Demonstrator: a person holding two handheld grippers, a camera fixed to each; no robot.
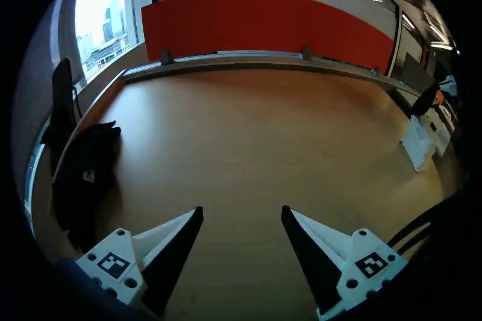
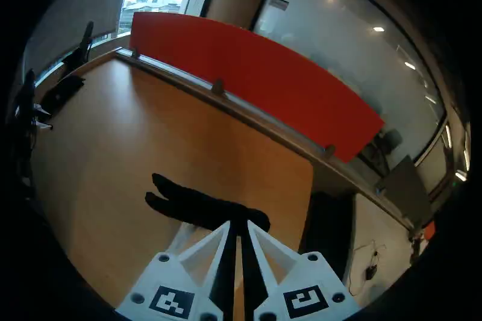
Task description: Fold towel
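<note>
Likely towel lies far L; L gripper is nearer.
Dark cloth heap [image 1: 84, 170], prob. the towel but can't confirm, sits at table [image 1: 253, 134] L edge, long axis along that edge, just L of L gripper [image 1: 241, 209], whose jaws are spread wide w/ nothing btwn. R gripper [image 2: 239, 223] jaws nearly together, pinching nothing I can make out. Dark patch [image 2: 193, 200] just past its tips: cloth or shadow, can't tell.
</note>
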